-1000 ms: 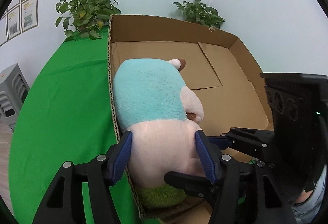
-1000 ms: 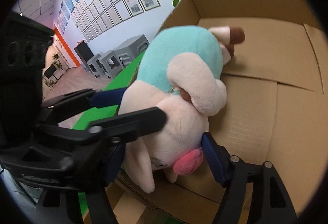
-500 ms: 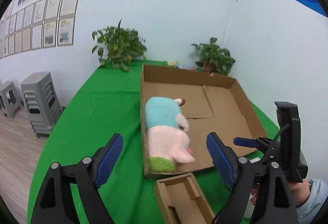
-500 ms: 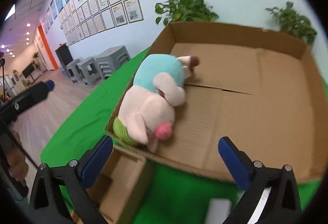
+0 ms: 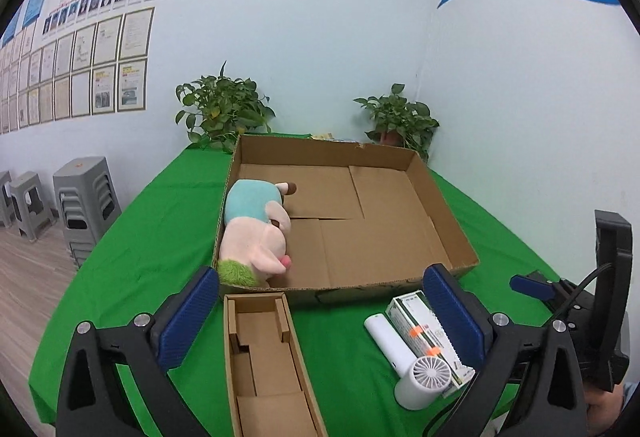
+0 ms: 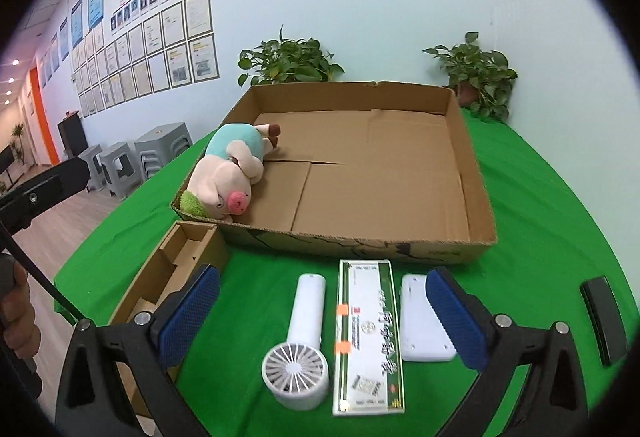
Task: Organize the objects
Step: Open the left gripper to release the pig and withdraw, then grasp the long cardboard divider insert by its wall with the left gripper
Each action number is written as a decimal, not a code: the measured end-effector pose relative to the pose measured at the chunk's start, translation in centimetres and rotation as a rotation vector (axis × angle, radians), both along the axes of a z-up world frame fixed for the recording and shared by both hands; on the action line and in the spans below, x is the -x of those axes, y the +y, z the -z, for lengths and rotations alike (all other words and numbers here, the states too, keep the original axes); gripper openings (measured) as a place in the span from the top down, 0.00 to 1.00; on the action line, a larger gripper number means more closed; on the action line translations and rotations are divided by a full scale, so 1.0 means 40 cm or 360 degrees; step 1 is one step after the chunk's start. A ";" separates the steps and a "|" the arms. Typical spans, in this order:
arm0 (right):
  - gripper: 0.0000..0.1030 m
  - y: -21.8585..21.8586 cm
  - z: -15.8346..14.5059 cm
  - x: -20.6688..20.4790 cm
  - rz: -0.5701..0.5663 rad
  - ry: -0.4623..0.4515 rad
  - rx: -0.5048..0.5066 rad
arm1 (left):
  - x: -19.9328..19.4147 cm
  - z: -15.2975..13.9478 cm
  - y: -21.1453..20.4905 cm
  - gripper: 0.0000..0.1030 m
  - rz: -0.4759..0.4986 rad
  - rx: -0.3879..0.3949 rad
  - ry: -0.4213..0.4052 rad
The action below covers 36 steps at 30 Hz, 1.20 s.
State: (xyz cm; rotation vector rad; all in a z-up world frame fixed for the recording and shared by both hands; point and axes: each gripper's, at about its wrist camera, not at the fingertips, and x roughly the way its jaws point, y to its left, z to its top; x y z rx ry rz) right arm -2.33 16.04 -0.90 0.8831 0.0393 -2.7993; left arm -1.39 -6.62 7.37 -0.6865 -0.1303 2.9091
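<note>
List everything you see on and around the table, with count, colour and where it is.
plush pig: 1, pink and teal, inside big box, left side
big cardboard box: 1, brown, table middle
narrow cardboard tray: 1, brown, near left
handheld fan: 1, white, near edge
long carton: 1, white-green, right of fan
flat white device: 1, right of carton
black bar: 1, far right
potted plants: 2, green, table back
stools: several, grey, floor left
left hand-held gripper: open
right hand-held gripper: open

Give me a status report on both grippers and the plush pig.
Left gripper and right gripper open, holding nothing. Plush pig lying in cardboard box, left side. Handheld fan on table, nothing blocking it.
</note>
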 end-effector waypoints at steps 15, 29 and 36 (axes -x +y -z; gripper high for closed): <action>0.89 -0.009 0.076 -0.054 0.0102 0.0017 -0.0097 | -0.017 0.081 0.049 0.97 0.0101 0.0021 -0.0099; 0.01 -0.070 0.119 -0.048 -0.0080 -0.0040 -0.0031 | -0.033 0.123 -0.036 0.15 0.0004 -0.0060 -0.0074; 0.01 -0.117 0.130 -0.105 -0.0476 -0.0025 0.0117 | -0.009 0.197 -0.131 0.15 0.0046 -0.0206 -0.0362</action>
